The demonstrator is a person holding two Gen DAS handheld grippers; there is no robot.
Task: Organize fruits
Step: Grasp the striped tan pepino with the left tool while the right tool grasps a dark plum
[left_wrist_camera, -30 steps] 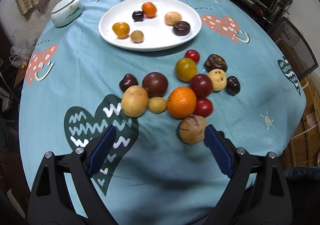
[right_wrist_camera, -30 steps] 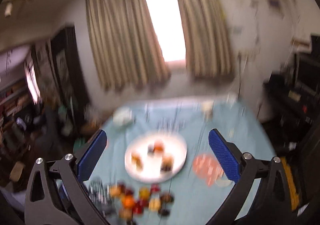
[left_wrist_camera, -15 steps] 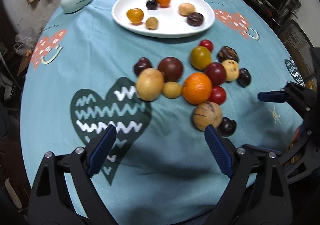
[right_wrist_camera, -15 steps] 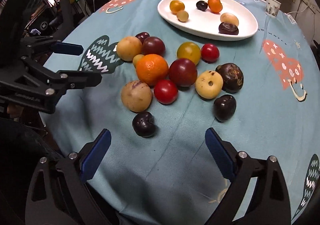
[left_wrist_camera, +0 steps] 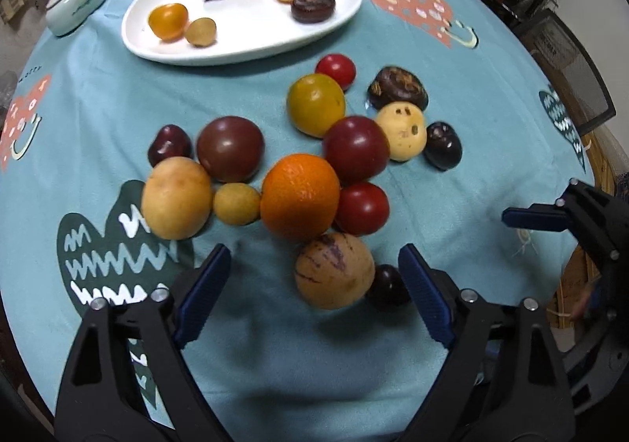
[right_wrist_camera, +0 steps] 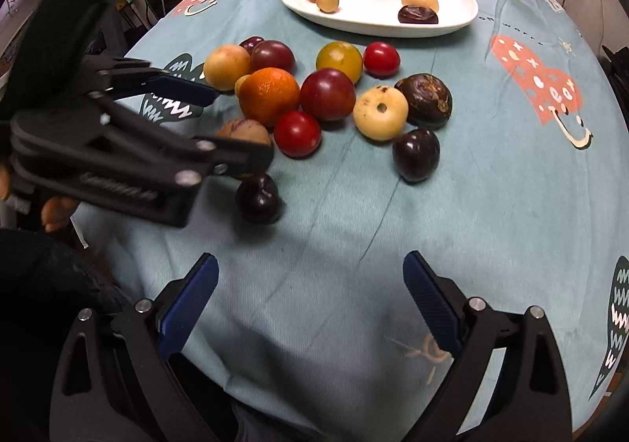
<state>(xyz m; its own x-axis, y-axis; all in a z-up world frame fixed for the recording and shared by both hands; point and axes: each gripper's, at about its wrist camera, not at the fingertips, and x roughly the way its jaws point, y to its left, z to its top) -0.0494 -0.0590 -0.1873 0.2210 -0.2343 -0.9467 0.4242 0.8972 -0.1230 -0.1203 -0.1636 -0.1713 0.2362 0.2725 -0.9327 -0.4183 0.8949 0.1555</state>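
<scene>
Left tongs (left_wrist_camera: 312, 300) hang spread just above the desk (left_wrist_camera: 354, 383), their blue pads flanking a tan melon (left_wrist_camera: 334, 271) at the near end of the fruit cluster; a dark plum (left_wrist_camera: 387, 286) sits against the melon, just inside the right pad. Right tongs (right_wrist_camera: 310, 308) hover spread and empty over bare blue cloth near the desk's front edge, well apart from the fruit. An orange (left_wrist_camera: 300, 196) touches the melon's far side, with more fruit packed behind it. The white plate (left_wrist_camera: 251, 45) holds six pieces, with a strip of bare cloth between it and the cluster. A lidded bowl (left_wrist_camera: 76, 3) sits near the far left rim.
</scene>
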